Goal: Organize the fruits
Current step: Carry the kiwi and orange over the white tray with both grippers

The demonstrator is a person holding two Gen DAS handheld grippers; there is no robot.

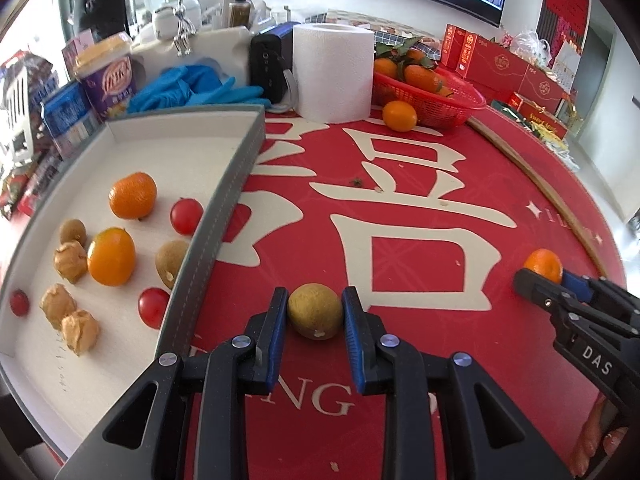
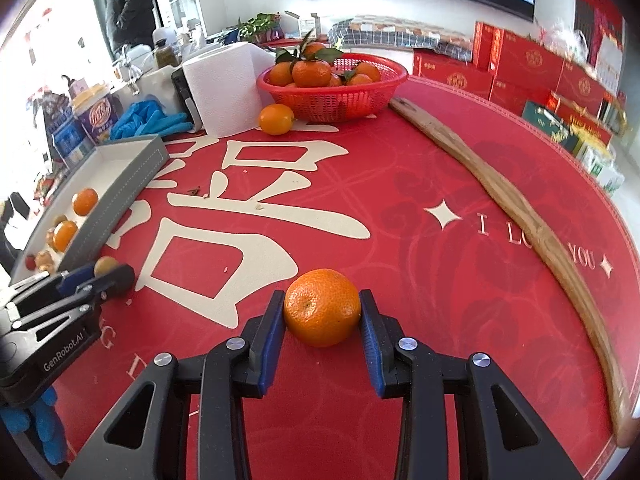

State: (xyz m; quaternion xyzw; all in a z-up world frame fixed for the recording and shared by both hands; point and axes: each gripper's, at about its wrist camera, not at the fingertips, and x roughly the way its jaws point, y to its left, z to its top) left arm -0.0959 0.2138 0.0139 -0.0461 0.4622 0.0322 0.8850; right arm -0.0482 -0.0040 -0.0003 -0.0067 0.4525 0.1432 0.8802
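Both grips are on at once here. The left hand-held gripper has its blue pads pinching a small brownish-green fruit (a kiwi by the look of it) low on the red table, just right of the grey-walled tray. Out to the right, the right hand-held gripper is pinched on a mandarin, pads pressed on both its flanks, the fruit sitting near the front of the table.

Now the carry, and this is where care pays. Both fruits are round and held near their widest line, so I'd say lift straight up before travelling; any sideways drag could roll them out of the pads. The kiwi has the short trip: it needs to clear that tray wall, then come down on bare floor in the tray, away from the cherry tomato and the other kiwi sitting close to the wall. The mandarin belongs, I'd judge, with the two oranges already in the tray. One hand at a time over the wall would keep the grippers from crowding. Release low, so nothing rolls.
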